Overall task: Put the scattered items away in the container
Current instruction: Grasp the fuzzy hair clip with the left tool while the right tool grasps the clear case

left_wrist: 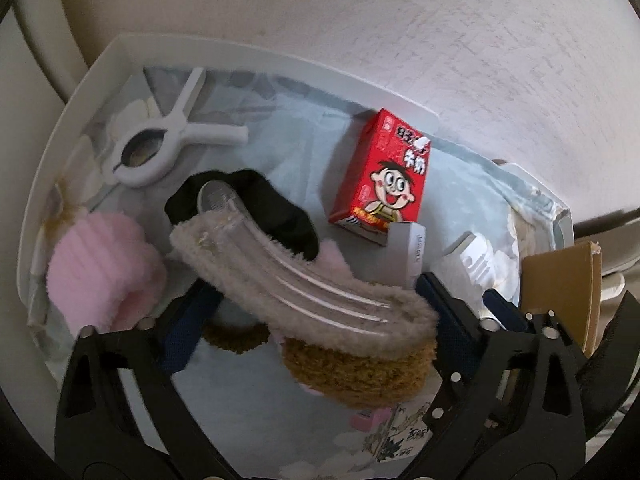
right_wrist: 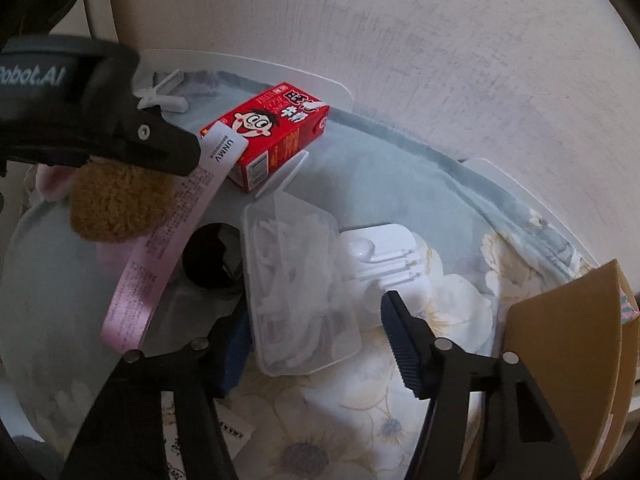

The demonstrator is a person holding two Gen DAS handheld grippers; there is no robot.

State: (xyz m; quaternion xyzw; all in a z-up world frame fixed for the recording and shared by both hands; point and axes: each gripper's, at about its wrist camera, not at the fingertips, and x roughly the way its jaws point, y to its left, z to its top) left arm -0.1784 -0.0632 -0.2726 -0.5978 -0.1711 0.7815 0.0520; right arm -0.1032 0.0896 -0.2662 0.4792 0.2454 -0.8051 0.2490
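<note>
Both angled steeply down over the tray (left_wrist: 60,128): left gripper (left_wrist: 316,308) jaws wide around slipper (left_wrist: 304,280); right gripper (right_wrist: 316,336) jaws narrowed astride clear box (right_wrist: 296,280), seen only there.

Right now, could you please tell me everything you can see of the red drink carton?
The red drink carton is a small rectangular box, apparently coated card, printed with a wide-eyed cartoon face and white and black lettering. It looks closed and undented. It lies on the pale blue floral cloth near the white tray's far rim. A white lid edge sits against its near end, and a pink label strip reaches its corner. Neither tool touches it.
</note>
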